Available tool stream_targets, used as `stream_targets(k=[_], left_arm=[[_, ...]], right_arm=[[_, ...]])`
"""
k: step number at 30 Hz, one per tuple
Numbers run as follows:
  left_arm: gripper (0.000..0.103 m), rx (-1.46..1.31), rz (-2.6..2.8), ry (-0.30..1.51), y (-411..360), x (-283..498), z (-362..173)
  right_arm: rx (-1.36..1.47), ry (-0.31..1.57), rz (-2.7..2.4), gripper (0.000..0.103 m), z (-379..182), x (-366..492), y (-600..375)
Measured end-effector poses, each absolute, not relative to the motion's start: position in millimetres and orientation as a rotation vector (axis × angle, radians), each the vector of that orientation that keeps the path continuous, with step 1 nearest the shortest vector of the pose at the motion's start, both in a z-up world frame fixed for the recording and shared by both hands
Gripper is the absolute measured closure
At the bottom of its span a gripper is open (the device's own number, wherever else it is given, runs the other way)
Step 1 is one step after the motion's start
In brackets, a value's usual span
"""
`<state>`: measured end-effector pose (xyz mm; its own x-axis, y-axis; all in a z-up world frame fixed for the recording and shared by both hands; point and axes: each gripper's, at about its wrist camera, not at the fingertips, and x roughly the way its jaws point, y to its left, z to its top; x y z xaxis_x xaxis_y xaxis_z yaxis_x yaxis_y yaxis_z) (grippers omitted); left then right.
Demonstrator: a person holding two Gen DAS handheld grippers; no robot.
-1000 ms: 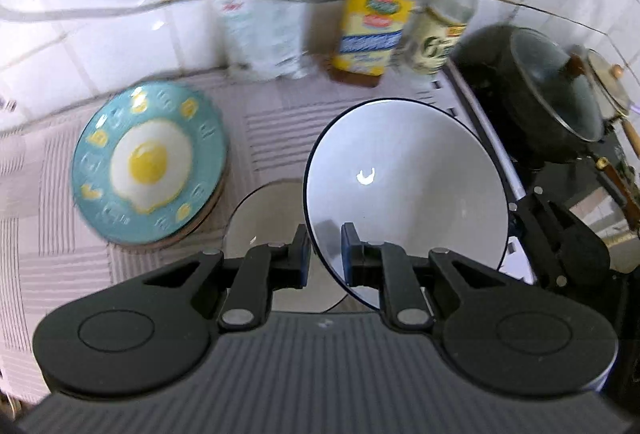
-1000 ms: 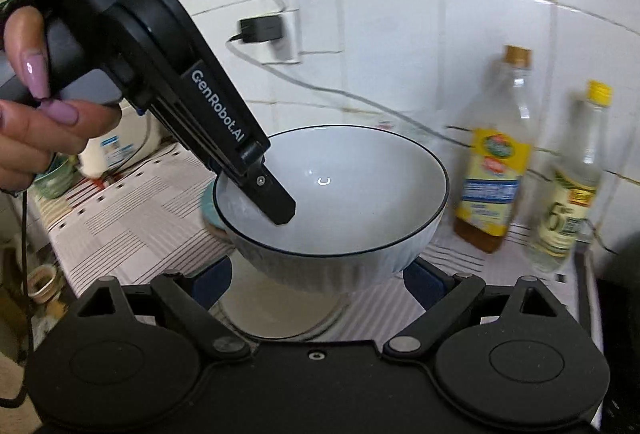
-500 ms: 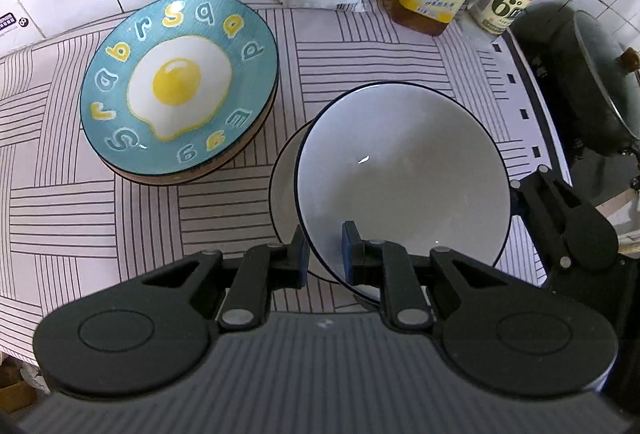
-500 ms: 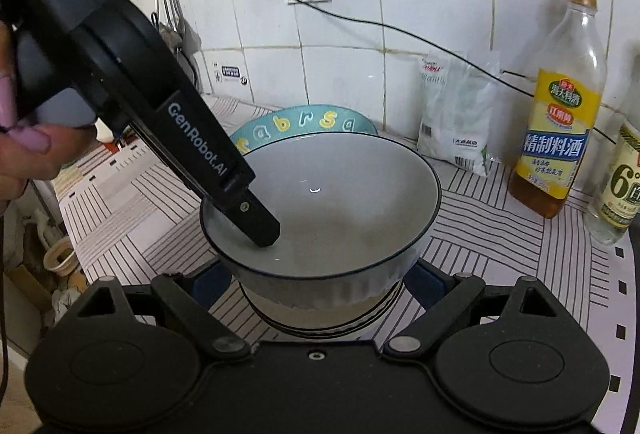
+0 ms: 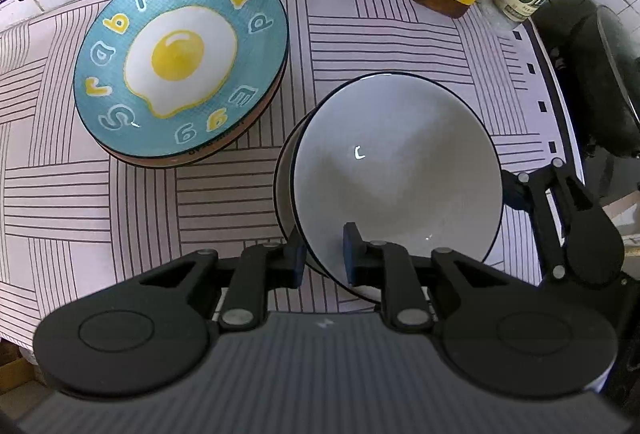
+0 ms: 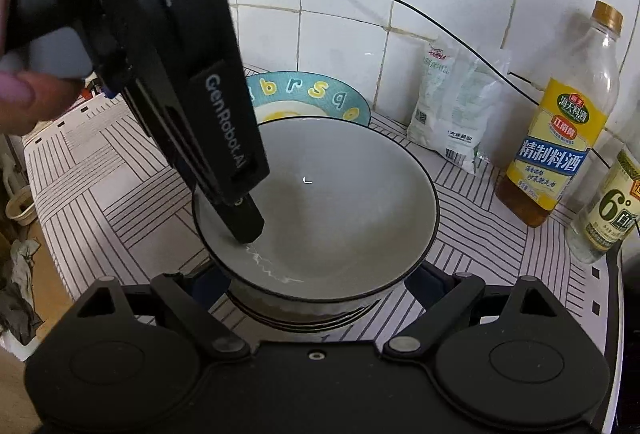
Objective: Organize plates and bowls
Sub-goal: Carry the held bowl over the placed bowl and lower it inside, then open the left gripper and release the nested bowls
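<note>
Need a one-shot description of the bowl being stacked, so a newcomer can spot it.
On the striped countertop cloth, right of the blue fried-egg plate, sits a stack of bowls. The target is the top white bowl, thin dark rim, pinched by the left gripper.

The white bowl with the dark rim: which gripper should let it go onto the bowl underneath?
Left. The left gripper pinches the white bowl's rim; the right gripper only straddles it.

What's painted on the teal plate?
A fried egg ringed by yellow and white letters on the teal plate; clearest in the left wrist view.
</note>
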<state>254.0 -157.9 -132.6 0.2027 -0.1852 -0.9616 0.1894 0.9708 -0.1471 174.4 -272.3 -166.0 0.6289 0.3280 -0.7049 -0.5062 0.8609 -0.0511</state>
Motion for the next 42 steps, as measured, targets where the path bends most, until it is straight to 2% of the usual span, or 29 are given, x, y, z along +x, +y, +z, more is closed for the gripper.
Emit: stream_targets(k=[10, 13, 18, 25, 34, 42], left_arm=[[0.085, 0.066, -0.21, 1.347, -168, 253, -129], [0.078, 0.122, -0.198, 1.356, -173, 251, -129], [0.075, 0.162, -0.22, 1.37, -172, 248, -130], [0.07, 0.098, -0.275, 1.328, -159, 243, -117], [0.069, -0.032, -0.346, 1.207, -120, 229, -86], [0.063, -0.138, -0.385, 1.143, -79, 211, -88]], right_arm=[[-0.23, 0.767, 0.456, 0.007, -166, 174, -270], [-0.221, 0.779, 0.443, 0.005, -166, 173, -267], [-0.256, 0.784, 0.423, 0.002, -170, 171, -259], [-0.193, 0.808, 0.365, 0.003, -170, 168, -260], [-0.055, 0.775, 0.321, 0.003, -155, 142, -266], [0.031, 0.729, 0.249, 0.003, -162, 101, -270]])
